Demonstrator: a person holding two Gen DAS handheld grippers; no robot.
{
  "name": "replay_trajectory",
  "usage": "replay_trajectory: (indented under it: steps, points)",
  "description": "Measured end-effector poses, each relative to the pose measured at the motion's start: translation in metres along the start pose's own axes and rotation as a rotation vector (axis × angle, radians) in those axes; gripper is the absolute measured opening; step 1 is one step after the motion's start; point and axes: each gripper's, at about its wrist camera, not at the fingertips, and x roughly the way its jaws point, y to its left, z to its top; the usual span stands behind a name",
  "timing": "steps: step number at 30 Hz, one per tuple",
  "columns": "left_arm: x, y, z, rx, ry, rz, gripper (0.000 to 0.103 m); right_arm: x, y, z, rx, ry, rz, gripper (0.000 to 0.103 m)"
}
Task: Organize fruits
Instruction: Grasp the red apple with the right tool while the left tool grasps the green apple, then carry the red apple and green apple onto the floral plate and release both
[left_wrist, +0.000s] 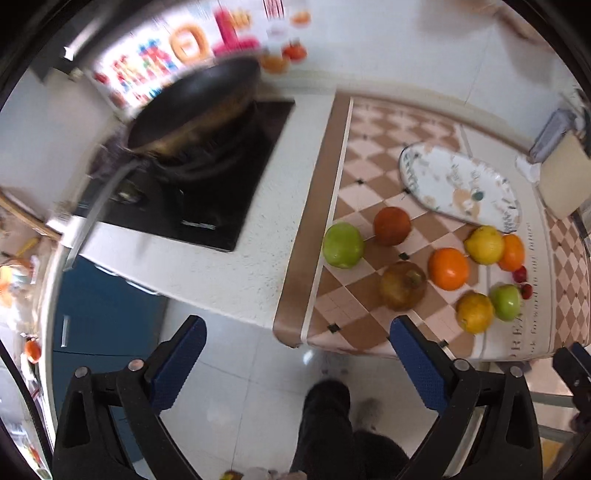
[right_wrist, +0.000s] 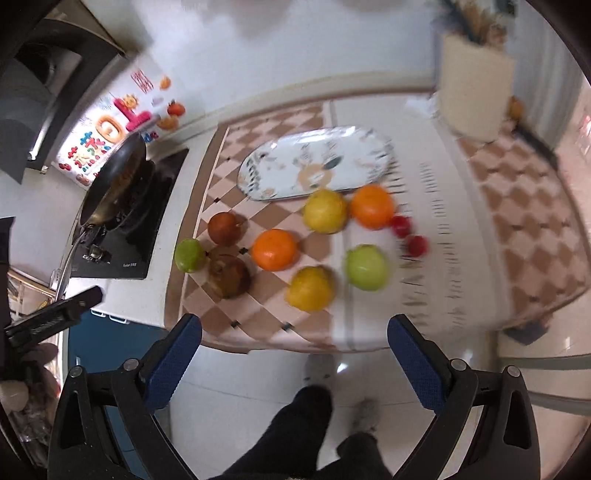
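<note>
Several fruits lie on a checkered cloth (right_wrist: 229, 295): a green apple (left_wrist: 343, 244) (right_wrist: 189, 255), a red-brown fruit (left_wrist: 392, 225) (right_wrist: 224, 228), a brown apple (left_wrist: 402, 285) (right_wrist: 229, 275), oranges (left_wrist: 448, 268) (right_wrist: 274, 249) (right_wrist: 372, 206), yellow lemons (left_wrist: 484, 244) (right_wrist: 325, 210) (right_wrist: 310, 288), a second green apple (left_wrist: 505, 302) (right_wrist: 366, 267) and small red fruits (right_wrist: 417, 244). An empty patterned oval plate (left_wrist: 458, 182) (right_wrist: 314, 162) sits behind them. My left gripper (left_wrist: 297, 347) and right gripper (right_wrist: 295, 343) are both open and empty, held over the floor in front of the counter edge.
A black frying pan (left_wrist: 195, 107) (right_wrist: 114, 181) sits on a black stove (left_wrist: 207, 192) to the left of the cloth. A cream box (right_wrist: 476, 96) stands at the back right. The person's legs (right_wrist: 306, 435) and tiled floor are below. Blue cabinet fronts (left_wrist: 103, 306) are under the counter.
</note>
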Motion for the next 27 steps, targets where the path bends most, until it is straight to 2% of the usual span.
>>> replay_trajectory:
  steps: [2, 7, 13, 14, 15, 16, 20, 25, 26, 27]
  points:
    - [0.025, 0.005, 0.015, 0.012, 0.05, -0.014, 0.093, 0.037, 0.014, 0.014, 0.026, 0.055, 0.031, 0.101]
    - [0.078, 0.018, 0.044, 0.026, 0.156, -0.057, 0.093, 0.139, 0.052, 0.033, 0.056, 0.227, 0.031, 0.092]
    - [0.122, 0.019, 0.066, 0.06, 0.258, -0.116, 0.093, 0.21, 0.08, 0.029, 0.074, 0.325, 0.006, 0.086]
    - [0.127, 0.017, 0.069, 0.066, 0.271, -0.126, 0.093, 0.219, 0.084, 0.028, 0.075, 0.337, 0.007, 0.08]
    - [0.132, 0.015, 0.072, 0.072, 0.285, -0.14, 0.093, 0.226, 0.087, 0.027, 0.073, 0.349, 0.003, 0.068]
    - [0.136, 0.013, 0.074, 0.077, 0.297, -0.155, 0.093, 0.237, 0.092, 0.026, 0.069, 0.366, 0.005, 0.066]
    - [0.152, -0.005, 0.082, 0.107, 0.344, -0.205, 0.093, 0.24, 0.097, 0.019, 0.034, 0.352, -0.024, 0.065]
    - [0.173, -0.028, 0.087, 0.152, 0.378, -0.229, 0.092, 0.241, 0.088, 0.011, 0.064, 0.366, -0.029, 0.065]
    - [0.177, -0.031, 0.088, 0.156, 0.381, -0.237, 0.091, 0.243, 0.089, 0.011, 0.069, 0.368, -0.028, 0.066]
    - [0.181, -0.032, 0.089, 0.157, 0.383, -0.241, 0.08, 0.246, 0.09, 0.012, 0.072, 0.368, -0.03, 0.067]
